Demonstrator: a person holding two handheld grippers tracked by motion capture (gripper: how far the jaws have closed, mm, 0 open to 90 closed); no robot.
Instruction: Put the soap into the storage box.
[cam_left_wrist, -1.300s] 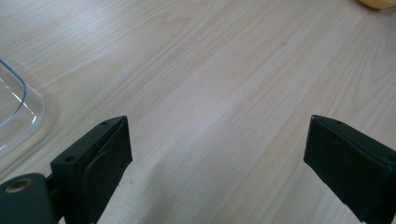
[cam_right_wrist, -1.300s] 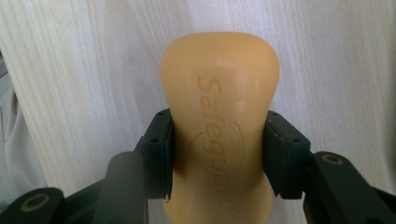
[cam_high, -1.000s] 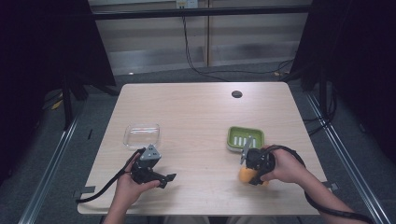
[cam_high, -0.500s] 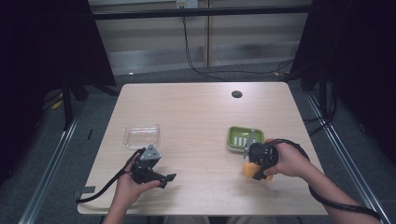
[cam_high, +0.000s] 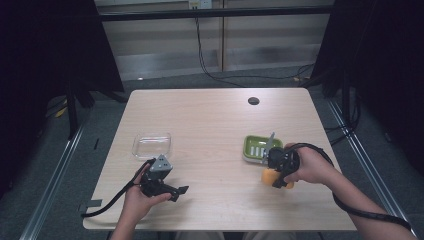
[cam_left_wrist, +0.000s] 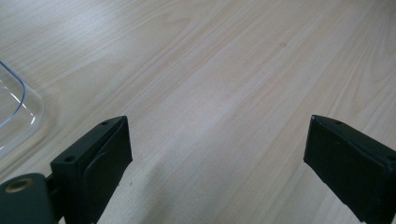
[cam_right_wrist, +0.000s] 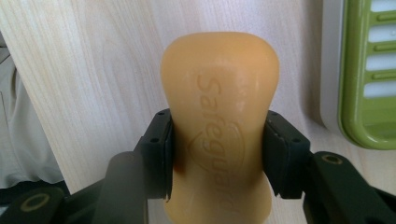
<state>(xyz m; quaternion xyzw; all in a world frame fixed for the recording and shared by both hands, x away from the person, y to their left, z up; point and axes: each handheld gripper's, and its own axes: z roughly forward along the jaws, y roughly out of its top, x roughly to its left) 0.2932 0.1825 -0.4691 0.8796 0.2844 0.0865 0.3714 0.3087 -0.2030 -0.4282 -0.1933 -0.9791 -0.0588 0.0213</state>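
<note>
Between the two jaws of the right claw (cam_right_wrist: 217, 154), at centre frame, sits the orange soap bar (cam_right_wrist: 219, 116), pinched at its narrow waist. It looks hard, light and probably slippery. Green soap dish (cam_right_wrist: 369, 79) lies just beside, at right. Left claw (cam_left_wrist: 217, 163) stands wide, empty, over bare bench (cam_left_wrist: 210, 70).

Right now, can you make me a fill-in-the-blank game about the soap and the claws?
1. The right claw is shut on an orange bar of ____.
2. The word pressed into that bar reads ____.
3. The slotted soap dish beside it is coloured ____.
4. The left claw is open, with a ____ plastic container at its side.

Missing words: soap; Safeguard; green; clear
</note>
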